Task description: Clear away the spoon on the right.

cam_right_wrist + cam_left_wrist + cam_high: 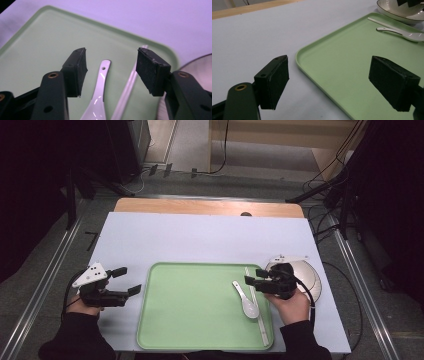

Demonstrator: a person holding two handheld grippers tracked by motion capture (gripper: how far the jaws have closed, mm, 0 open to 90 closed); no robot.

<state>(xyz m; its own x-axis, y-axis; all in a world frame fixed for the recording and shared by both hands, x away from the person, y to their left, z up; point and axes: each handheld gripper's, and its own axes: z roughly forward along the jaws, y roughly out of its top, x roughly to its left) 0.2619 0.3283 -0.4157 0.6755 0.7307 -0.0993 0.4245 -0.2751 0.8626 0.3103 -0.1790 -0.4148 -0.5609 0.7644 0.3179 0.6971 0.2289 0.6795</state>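
A light green tray (195, 305) lies on the white table near the front edge. A white ceramic spoon (247, 302) and a long white stick (257, 307) rest on the tray's right side. A white bowl (310, 275) stands on the table just right of the tray. My right gripper (254, 276) hovers over the tray's right edge, open, with nothing between its jaws. In the right gripper view the spoon (100, 90) and the stick (127, 87) lie below the open right gripper (112, 67). My left gripper (129, 280) stands open and empty, left of the tray.
The white table top reaches back to a wooden strip (210, 207). Metal rails run along both sides of the table, and cables lie on the floor at the right. In the left gripper view the tray's near corner (299, 53) sits between the jaws, farther off.
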